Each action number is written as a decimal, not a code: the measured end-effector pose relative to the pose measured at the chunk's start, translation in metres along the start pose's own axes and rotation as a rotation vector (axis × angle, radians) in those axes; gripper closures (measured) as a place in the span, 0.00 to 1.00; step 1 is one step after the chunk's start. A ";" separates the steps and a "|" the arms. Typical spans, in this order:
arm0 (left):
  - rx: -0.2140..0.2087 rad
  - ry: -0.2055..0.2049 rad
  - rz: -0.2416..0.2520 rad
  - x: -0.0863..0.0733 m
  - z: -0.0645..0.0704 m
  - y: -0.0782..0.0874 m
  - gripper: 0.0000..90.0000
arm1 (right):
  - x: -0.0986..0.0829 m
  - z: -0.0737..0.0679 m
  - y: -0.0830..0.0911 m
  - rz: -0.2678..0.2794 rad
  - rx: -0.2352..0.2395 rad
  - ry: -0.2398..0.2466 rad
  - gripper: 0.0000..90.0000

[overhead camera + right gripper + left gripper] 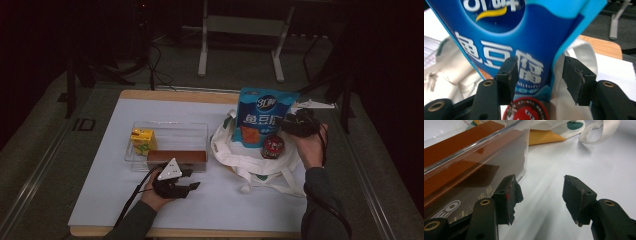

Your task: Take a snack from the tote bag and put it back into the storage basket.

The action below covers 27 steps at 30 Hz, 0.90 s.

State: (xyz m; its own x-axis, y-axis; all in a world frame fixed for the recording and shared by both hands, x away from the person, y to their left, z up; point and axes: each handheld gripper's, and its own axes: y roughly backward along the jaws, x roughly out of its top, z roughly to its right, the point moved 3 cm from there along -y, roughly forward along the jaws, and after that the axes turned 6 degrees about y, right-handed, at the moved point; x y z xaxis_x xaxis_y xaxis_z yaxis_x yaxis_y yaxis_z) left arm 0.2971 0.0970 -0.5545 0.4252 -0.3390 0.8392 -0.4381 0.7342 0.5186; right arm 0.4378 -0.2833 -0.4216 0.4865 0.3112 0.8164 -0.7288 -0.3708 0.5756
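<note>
A: Snack pouch (264, 117), blue w/ white lettering, stood upright in the mouth of the white tote bag (240, 155) at the counter's (100, 200) right side. Where was the right hand-held gripper (295, 122)?

B: At the pouch's right edge. In the right gripper view the jaws were spread apart, nothing clamped, and the pouch's (506, 37) edge ran up roughly between them, maybe nearer the one pad; couldn't tell if either pad touched it. So the pouch lay straight ahead of that gripper (537, 72), long axis vertical, jaws set across its thin edge.

A: Anything close by?

B: Red-lidded jar (273, 146) just below the pouch, inside the bag too. Its lid (525, 110) sat right under the jaws, so a low closing might've caught it.

A: And the left hand-held gripper (192, 179)?

B: Also wide open, holding nothing, low over the counter beside the clear bin (200, 131), well apart from the bag. Bin held a yellow carton (142, 140) and a long brown box (176, 156). Right hand was far nearer the pouch; I'd judge the grab was its job.
</note>
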 end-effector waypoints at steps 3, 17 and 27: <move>0.002 -0.003 -0.002 0.000 0.000 0.000 0.50 | 0.005 0.002 -0.003 0.003 0.012 -0.001 0.49; 0.005 -0.006 -0.008 0.000 0.001 -0.001 0.50 | 0.018 0.004 -0.022 0.010 0.091 0.022 0.45; 0.006 -0.004 -0.012 0.000 0.000 -0.001 0.50 | 0.021 -0.008 -0.029 0.050 0.179 0.030 0.52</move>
State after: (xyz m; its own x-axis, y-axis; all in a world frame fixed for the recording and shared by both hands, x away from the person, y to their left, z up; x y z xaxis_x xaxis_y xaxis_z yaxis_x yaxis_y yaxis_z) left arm 0.2974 0.0958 -0.5550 0.4272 -0.3497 0.8338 -0.4380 0.7267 0.5292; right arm 0.4657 -0.2592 -0.4215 0.4355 0.3133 0.8439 -0.6530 -0.5353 0.5357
